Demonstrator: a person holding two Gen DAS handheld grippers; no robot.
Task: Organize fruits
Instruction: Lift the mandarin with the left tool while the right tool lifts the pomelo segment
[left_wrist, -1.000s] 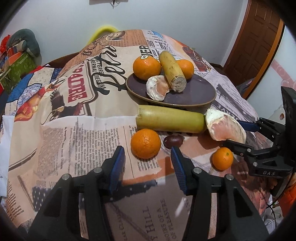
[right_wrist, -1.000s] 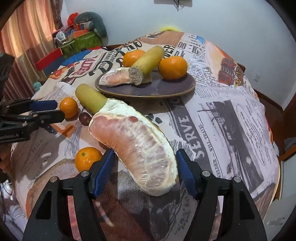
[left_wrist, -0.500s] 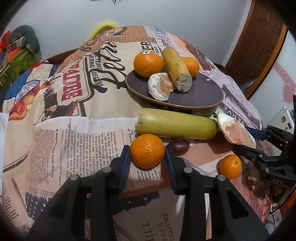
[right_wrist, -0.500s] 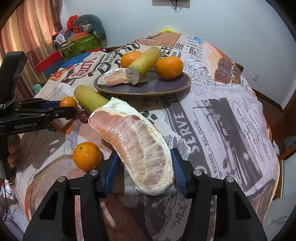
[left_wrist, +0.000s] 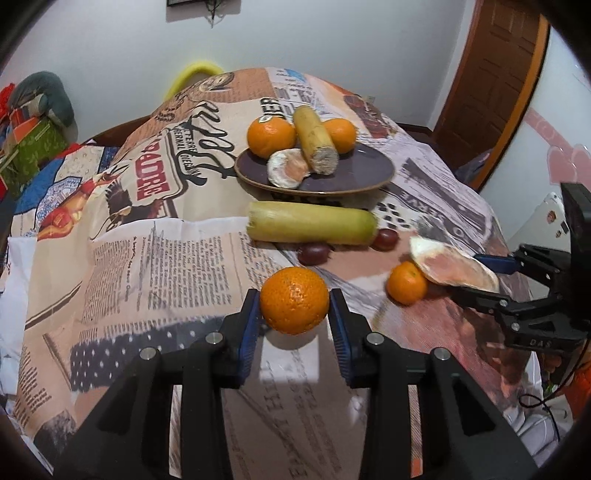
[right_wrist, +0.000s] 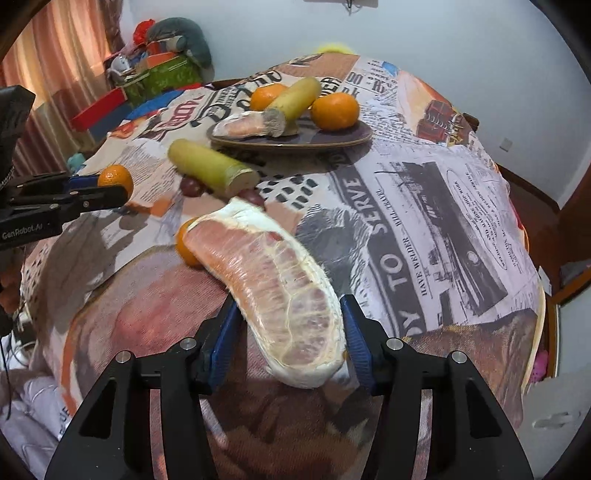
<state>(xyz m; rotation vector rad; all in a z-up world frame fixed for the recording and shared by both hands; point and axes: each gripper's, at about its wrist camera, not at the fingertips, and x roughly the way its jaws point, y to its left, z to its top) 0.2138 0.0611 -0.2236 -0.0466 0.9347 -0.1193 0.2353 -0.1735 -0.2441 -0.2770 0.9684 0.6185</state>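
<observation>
My left gripper (left_wrist: 294, 319) is shut on an orange (left_wrist: 294, 301) and holds it above the newspaper-print tablecloth. It also shows in the right wrist view (right_wrist: 115, 180). My right gripper (right_wrist: 286, 338) is shut on a peeled pomelo segment (right_wrist: 273, 284), lifted off the cloth; the segment shows at the right of the left wrist view (left_wrist: 452, 267). A dark purple plate (left_wrist: 354, 173) at the table's middle holds two oranges (left_wrist: 271, 136), a cut yellow-green stalk piece (left_wrist: 314, 140) and a pomelo piece (left_wrist: 288, 168).
A long green stalk piece (left_wrist: 312, 227) lies in front of the plate, with two dark red fruits (left_wrist: 314, 253) beside it. A small orange (left_wrist: 406, 282) sits on the cloth under the held pomelo segment. A wooden door (left_wrist: 495, 74) stands at the far right.
My left gripper closed on the orange and raised it off the cloth. My right gripper closed on the pomelo segment and lifted it back toward the table's near edge.
</observation>
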